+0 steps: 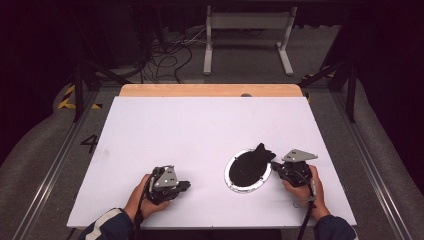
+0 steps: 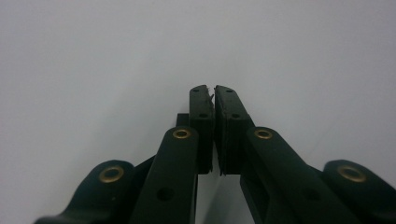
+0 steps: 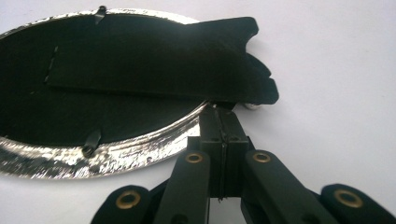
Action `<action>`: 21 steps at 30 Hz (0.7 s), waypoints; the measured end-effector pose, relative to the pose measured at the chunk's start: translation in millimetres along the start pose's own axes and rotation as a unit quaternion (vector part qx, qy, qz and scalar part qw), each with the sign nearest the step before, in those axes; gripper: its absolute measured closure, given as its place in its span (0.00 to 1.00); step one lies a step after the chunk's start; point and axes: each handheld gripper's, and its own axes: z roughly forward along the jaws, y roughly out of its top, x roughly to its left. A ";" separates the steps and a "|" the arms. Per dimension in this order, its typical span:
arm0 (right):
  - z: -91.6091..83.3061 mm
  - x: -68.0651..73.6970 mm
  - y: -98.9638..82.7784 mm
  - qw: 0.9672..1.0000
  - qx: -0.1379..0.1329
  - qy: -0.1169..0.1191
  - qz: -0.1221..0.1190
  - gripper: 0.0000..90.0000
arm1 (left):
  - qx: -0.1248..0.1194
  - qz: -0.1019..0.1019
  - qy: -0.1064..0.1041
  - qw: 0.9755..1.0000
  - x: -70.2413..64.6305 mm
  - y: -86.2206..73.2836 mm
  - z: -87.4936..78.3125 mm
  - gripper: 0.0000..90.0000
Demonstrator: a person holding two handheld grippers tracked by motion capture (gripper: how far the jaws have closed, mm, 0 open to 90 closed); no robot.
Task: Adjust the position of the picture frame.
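Observation:
An oval picture frame with a silver rim lies face down on the white table, right of the middle. A flat black back flap lies across it and sticks out past the rim on the far right side. My right gripper is shut, its tips touching the flap's near edge where it crosses the rim; nothing sits between its jaws. My left gripper is shut and empty, held low over bare table at the front left, well apart from the frame.
A wooden strip runs along the table's far edge. Behind it stand a white metal stand and loose cables on the floor. Metal rails flank the table on both sides.

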 end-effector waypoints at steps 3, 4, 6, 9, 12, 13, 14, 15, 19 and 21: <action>0.6 3.9 1.3 1.000 0.002 0.006 -0.010 1.00 | -0.004 0.003 -0.007 1.000 -1.8 7.1 5.9 0.96; 0.9 5.6 1.9 1.000 0.003 0.008 -0.012 1.00 | -0.005 0.002 -0.011 1.000 -2.1 8.8 7.8 0.96; 1.5 7.9 2.7 1.000 0.004 0.011 -0.017 1.00 | -0.005 0.002 -0.015 1.000 -2.5 11.9 11.1 0.96; 2.4 12.5 4.4 1.000 0.006 0.017 -0.024 1.00 | -0.005 0.004 -0.021 1.000 -4.4 16.6 16.3 0.96; 3.9 17.2 6.2 0.999 0.006 0.021 -0.029 1.00 | -0.005 0.010 -0.023 1.000 -5.2 21.1 20.3 0.96; 4.4 18.6 6.8 0.999 0.007 0.023 -0.032 1.00 | -0.005 0.008 -0.024 1.000 -6.1 23.0 22.1 0.96; 5.2 20.6 7.4 0.999 0.006 0.024 -0.033 1.00 | -0.005 0.009 -0.025 1.000 -6.2 24.3 23.2 0.96; 5.6 21.7 7.6 0.999 0.005 0.025 -0.033 1.00 | -0.008 0.009 -0.026 1.000 -6.3 26.3 25.2 0.96; 7.0 26.0 8.9 0.999 0.005 0.024 -0.035 1.00 | -0.015 0.009 -0.032 0.999 -7.3 33.1 30.8 0.96; 7.7 27.3 9.4 0.999 0.004 0.029 -0.034 1.00 | -0.016 0.006 -0.032 0.999 -8.4 36.2 32.7 0.96</action>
